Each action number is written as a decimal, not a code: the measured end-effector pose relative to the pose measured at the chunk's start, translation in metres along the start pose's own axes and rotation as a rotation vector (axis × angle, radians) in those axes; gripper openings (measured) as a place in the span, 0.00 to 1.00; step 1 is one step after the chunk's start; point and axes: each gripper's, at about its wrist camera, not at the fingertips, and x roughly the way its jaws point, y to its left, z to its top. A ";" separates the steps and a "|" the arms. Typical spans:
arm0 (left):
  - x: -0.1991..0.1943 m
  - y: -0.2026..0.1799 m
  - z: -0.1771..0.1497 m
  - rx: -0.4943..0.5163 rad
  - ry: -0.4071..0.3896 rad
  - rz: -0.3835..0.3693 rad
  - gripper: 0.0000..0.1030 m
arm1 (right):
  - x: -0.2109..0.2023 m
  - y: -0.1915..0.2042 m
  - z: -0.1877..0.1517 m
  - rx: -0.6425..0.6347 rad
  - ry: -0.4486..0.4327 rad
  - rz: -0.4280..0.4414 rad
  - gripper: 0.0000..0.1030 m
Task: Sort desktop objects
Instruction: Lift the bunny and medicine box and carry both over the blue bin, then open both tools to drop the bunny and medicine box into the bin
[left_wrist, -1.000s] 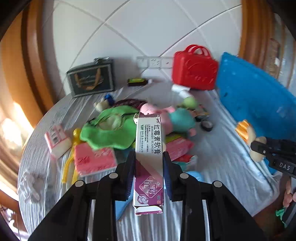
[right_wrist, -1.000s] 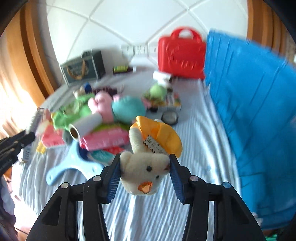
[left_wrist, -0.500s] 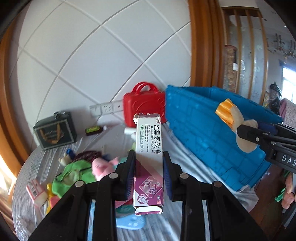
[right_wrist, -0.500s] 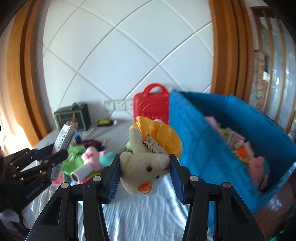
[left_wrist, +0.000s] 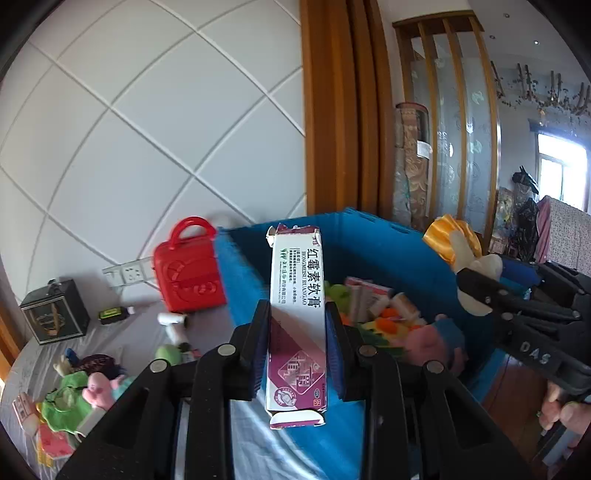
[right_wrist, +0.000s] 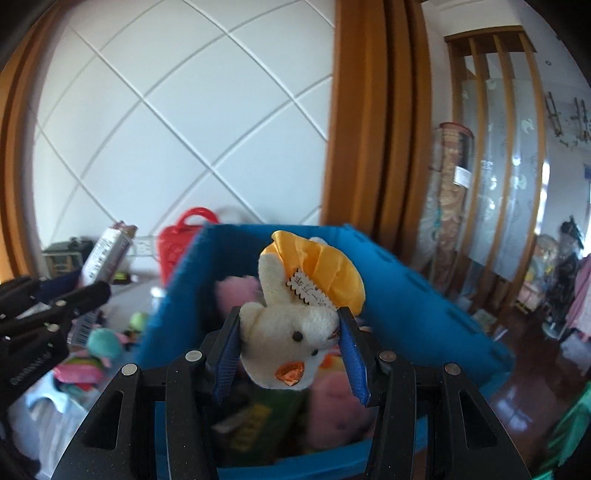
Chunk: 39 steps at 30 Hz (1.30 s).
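Since both claws carry cargo at once, entries run from biggest item down, each placed against the blue bin.

Blue bin: open-topped landmark, already part-filled with plush toys and small cartons; judged to be the sorting destination, hence both hands aimed at it.

Surface: left of the bin, striped cloth, unsorted clutter lies on it, so the job reads as partly done.

Red case: stands against the bin's left wall, by the wall sockets; not handled now.

Left claw: clenched on the ointment carton, above the bin's near-left corner, pointing into the bin.

Right claw: clenched on the plush duck, over the bin's near wall, contents directly ahead and below.

Ointment carton: gripped by its long sides at the lower half, standing up out of the jaws, end flaps torn open; a side grip on the stiff faces keeps it from folding.

Plush duck: squeezed at the head between the blue pads, yellow bonnet and paper tag above; soft body tolerates a firm pinch.

Next move, judged: release over the bin interior, clear of the rim.
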 end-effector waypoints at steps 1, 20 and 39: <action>0.006 -0.015 0.003 0.002 0.014 -0.011 0.27 | 0.005 -0.012 -0.001 -0.003 0.006 0.009 0.47; 0.086 -0.124 0.004 0.068 0.167 0.059 0.28 | 0.077 -0.123 -0.038 0.016 0.139 0.047 0.49; 0.041 -0.085 0.008 -0.006 0.033 0.084 0.78 | 0.052 -0.127 -0.025 0.046 0.062 0.064 1.00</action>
